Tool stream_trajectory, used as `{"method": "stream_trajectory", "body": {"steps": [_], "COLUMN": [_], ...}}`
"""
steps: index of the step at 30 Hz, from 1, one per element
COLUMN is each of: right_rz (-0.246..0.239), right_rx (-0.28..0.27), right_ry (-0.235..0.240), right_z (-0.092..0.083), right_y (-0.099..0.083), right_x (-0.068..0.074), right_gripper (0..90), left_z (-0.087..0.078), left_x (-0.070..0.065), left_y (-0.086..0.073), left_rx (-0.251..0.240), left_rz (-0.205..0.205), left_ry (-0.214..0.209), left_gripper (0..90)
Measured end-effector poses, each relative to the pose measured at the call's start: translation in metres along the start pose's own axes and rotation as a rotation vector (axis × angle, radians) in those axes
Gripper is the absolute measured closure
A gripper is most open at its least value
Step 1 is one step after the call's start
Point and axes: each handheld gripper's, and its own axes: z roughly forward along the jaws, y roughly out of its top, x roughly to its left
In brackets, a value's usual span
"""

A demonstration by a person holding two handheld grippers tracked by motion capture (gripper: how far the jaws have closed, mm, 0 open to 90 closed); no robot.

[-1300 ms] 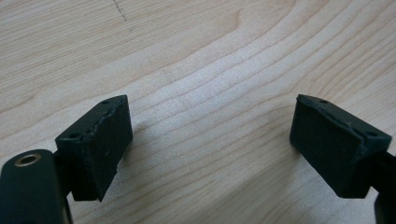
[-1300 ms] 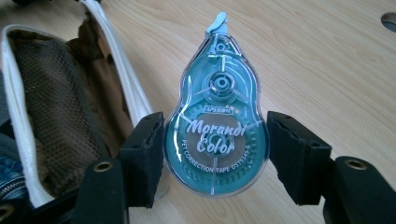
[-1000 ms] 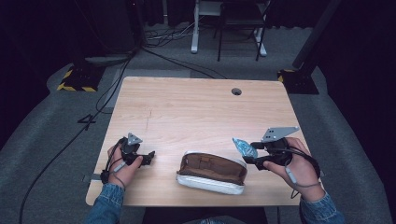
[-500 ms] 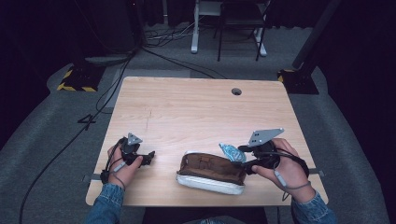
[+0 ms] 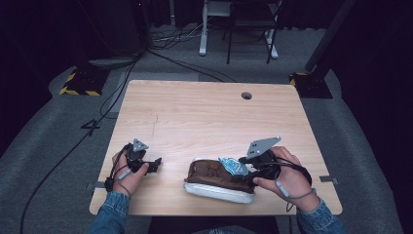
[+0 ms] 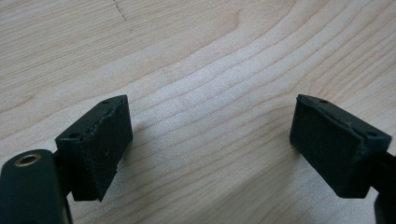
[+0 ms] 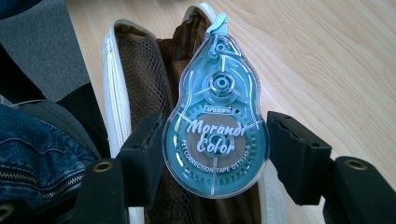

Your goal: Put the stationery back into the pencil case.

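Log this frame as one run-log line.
left gripper: open, empty, on table | right gripper: shut on correction tape | tape over open pencil case

the tabletop (image 5: 204, 122) is pale wood with a matt, smooth finish and visible grain lines. the correction tape dispenser (image 7: 215, 116) has a glossy, transparent teal plastic shell with white printed lettering; its internal wheels show through. the pencil case (image 5: 216, 179) is brown cloth inside, with a brown mesh lining panel and a white outer edge of smooth appearance. the right hand-held gripper (image 7: 215, 156) carries matt black pads with a slightly rough, foam-like surface. the left hand-held gripper (image 6: 210, 149) has the same matt black pads, ragged at the edges. the person's sleeve (image 7: 32, 154) is blue denim. the floor (image 5: 53, 146) is grey carpet.
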Motion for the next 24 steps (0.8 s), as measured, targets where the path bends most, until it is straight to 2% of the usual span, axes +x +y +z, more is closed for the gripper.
{"method": "stream_trajectory", "body": {"steps": [10,24], "right_rz": [-0.037,-0.048], "right_rx": [0.045,0.081], "right_ry": [0.042,0.060], "right_z": [0.012,0.022], "right_y": [0.004,0.003], "right_x": [0.008,0.011], "right_gripper": [39.9,39.9], "left_z": [0.000,0.000], "left_x": [0.000,0.000], "left_y": [0.000,0.000], "left_rx": [0.000,0.000], "left_rz": [0.000,0.000], "left_ry": [0.000,0.000], "left_gripper": [13.2,13.2]}}
